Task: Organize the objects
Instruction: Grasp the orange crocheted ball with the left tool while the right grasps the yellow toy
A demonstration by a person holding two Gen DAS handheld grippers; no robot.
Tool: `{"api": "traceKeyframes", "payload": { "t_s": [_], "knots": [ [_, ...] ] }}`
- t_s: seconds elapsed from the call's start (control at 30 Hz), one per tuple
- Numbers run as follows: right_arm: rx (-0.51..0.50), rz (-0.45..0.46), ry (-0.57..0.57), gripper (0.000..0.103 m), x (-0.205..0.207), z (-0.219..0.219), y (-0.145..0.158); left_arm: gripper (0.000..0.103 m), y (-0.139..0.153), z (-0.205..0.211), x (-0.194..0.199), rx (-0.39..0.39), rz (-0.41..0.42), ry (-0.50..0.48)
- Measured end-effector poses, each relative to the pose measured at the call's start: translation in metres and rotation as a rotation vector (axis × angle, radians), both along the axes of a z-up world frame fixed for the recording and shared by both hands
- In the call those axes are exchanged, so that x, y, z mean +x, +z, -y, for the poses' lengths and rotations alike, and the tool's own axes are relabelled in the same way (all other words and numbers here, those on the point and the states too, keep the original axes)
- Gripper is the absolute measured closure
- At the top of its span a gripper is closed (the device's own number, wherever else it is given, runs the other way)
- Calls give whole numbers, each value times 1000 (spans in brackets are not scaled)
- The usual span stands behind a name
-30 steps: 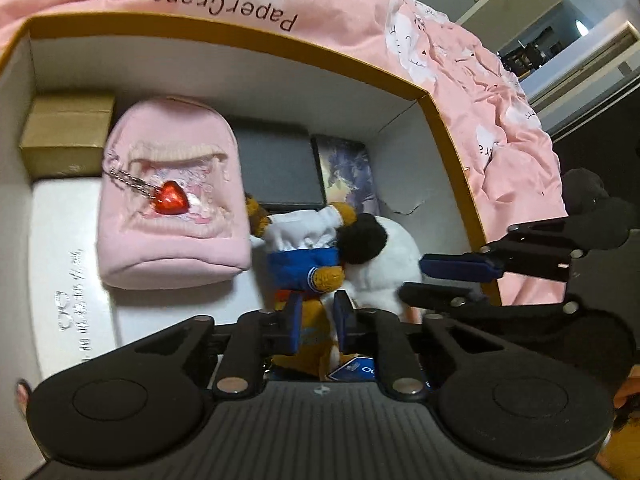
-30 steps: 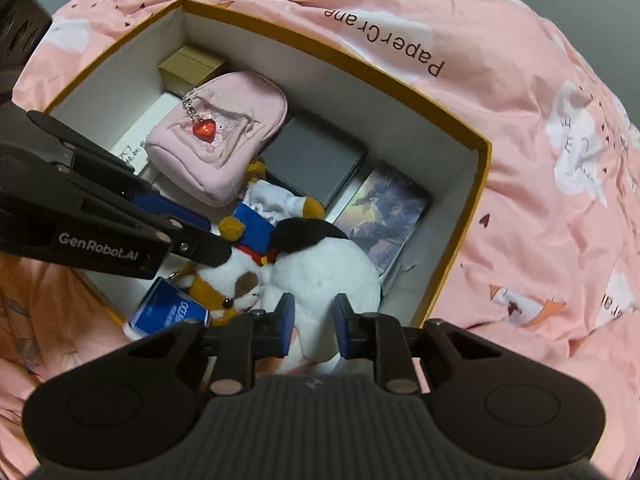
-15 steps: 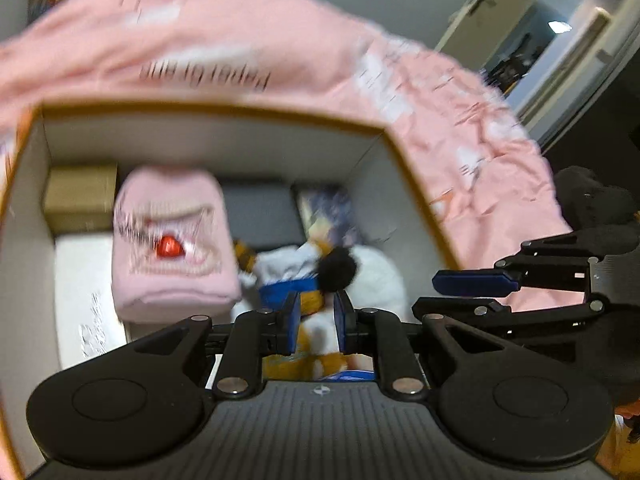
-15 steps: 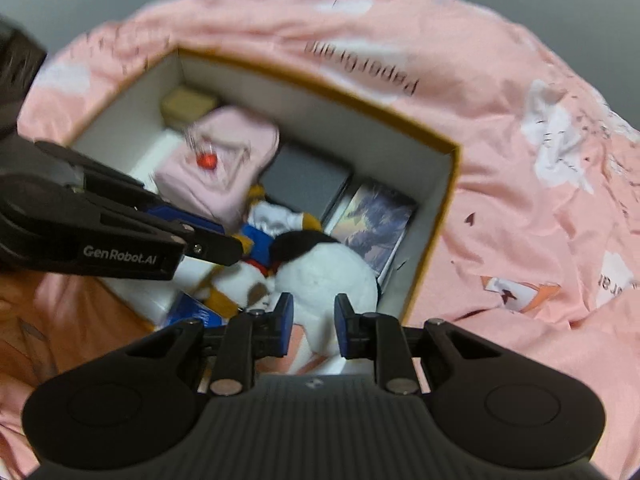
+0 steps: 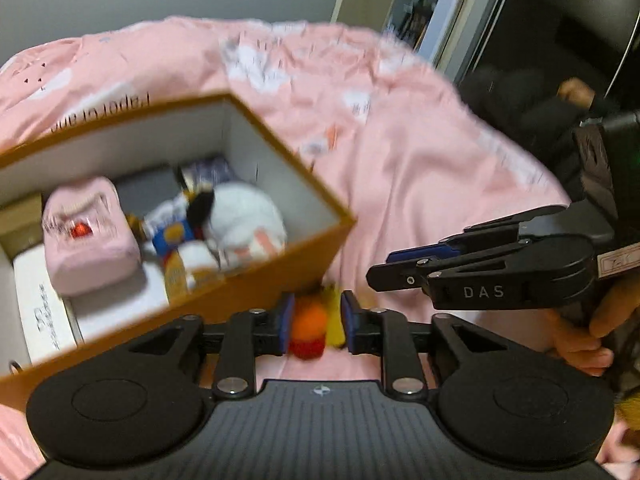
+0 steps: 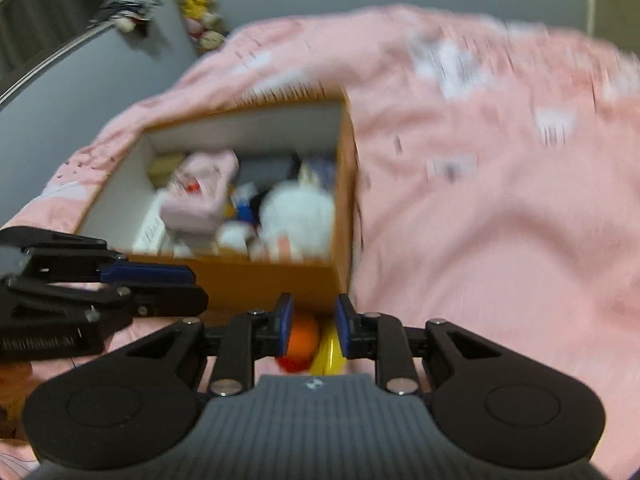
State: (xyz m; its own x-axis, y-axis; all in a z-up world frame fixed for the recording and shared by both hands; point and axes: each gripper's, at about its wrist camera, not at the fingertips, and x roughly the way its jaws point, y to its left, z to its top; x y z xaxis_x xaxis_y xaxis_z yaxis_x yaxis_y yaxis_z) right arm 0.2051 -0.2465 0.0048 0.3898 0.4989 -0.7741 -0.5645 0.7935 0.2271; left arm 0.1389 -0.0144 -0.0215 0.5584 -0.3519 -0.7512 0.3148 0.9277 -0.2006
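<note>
An open orange-walled box (image 5: pixel 304 256) (image 6: pixel 264 276) sits on the pink bedspread. It holds a pink mini backpack (image 5: pixel 86 240) (image 6: pixel 200 196), a white plush (image 5: pixel 248 220) (image 6: pixel 298 216), a duck-like plush in blue and white (image 5: pixel 172 236), and flat boxes. My left gripper (image 5: pixel 314 322) is open and empty above a small orange, red and yellow toy (image 5: pixel 314 330) lying on the bedspread outside the box. My right gripper (image 6: pixel 310 326) is open and empty over the same toy (image 6: pixel 304 342). Both views are blurred.
The pink bedspread (image 5: pixel 400 168) (image 6: pixel 500 220) spreads to the right of the box. A grey wall lies behind, with a doorway (image 5: pixel 424 12) at the far right. Plush toys (image 6: pixel 200 16) hang on the wall at the far left.
Both grippers have pulled back out of the box and toward me. The box now lies ahead to the left, and a small orange toy shows between the fingers.
</note>
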Motion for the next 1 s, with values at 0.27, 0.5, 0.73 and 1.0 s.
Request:
{"api": "traceKeyframes", "payload": {
  "t_s": [0.27,0.5,0.73,1.0],
  "knots": [
    [19,-62,-40,79,9,6,-33,55,-47,22,8,142,27,-2],
    [68,-108,-67,80,18,15,-44,54,-68,36,15,176,16,2],
    [72,-113,-37,77,20,8,-47,56,-80,35,15,153,-5,29],
    [41,-100,20,70,19,-6,-49,57,-63,10,-12,135,-30,50]
  ]
}}
